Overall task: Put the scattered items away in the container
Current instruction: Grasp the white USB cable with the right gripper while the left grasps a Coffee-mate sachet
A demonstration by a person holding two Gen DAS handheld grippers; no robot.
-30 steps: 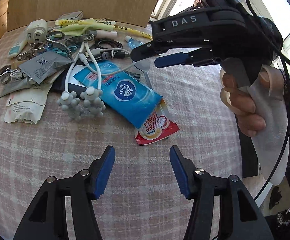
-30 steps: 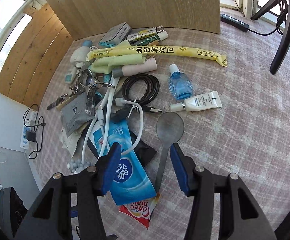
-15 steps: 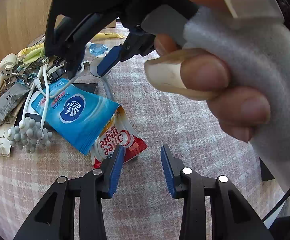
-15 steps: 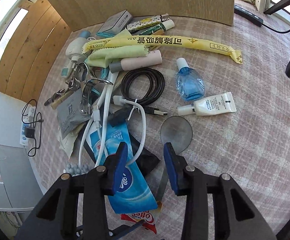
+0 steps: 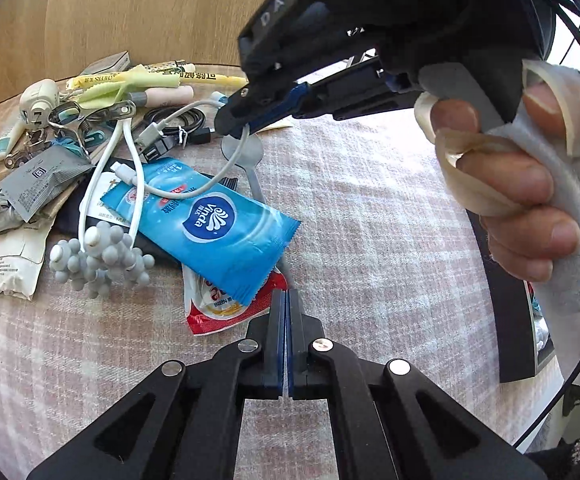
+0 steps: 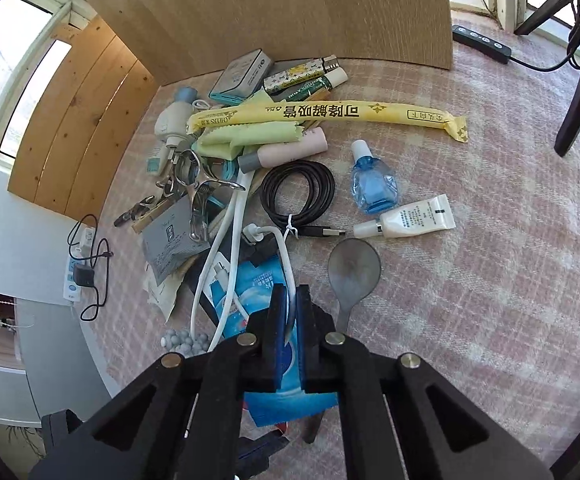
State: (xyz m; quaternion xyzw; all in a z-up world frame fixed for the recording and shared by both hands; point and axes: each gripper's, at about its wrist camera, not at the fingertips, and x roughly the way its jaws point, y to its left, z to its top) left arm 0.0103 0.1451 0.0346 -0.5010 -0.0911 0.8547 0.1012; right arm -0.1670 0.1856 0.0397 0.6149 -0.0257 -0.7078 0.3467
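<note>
My right gripper [image 6: 291, 308] is shut on a white charging cable [image 6: 286, 256] that loops over a blue Vinda tissue pack [image 6: 258, 284]. In the left wrist view the same gripper [image 5: 242, 126], held by a person's hand [image 5: 509, 184], pinches the cable [image 5: 226, 168], which hangs from its tip. My left gripper [image 5: 286, 296] is shut, its tips at the corner of a red coffee-creamer sachet [image 5: 218, 308] where a metal spoon [image 5: 244, 152] ends its handle. I cannot tell whether it pinches anything. The tissue pack [image 5: 210, 224] lies on the sachet.
A heap on the checked cloth holds a long yellow packet [image 6: 329, 114], pink tube [image 6: 290, 152], black coiled cable [image 6: 297, 192], blue dropper bottle [image 6: 373, 188], white tube [image 6: 413, 220] and grey bobbled piece [image 5: 102, 256]. A dark box rim [image 5: 509, 340] stands right. A wooden board [image 6: 250, 8] backs the table.
Both grippers have gone from open to shut. The right one closed on the white cable and lifts it a little. The left one moved up to the red sachet's corner.
</note>
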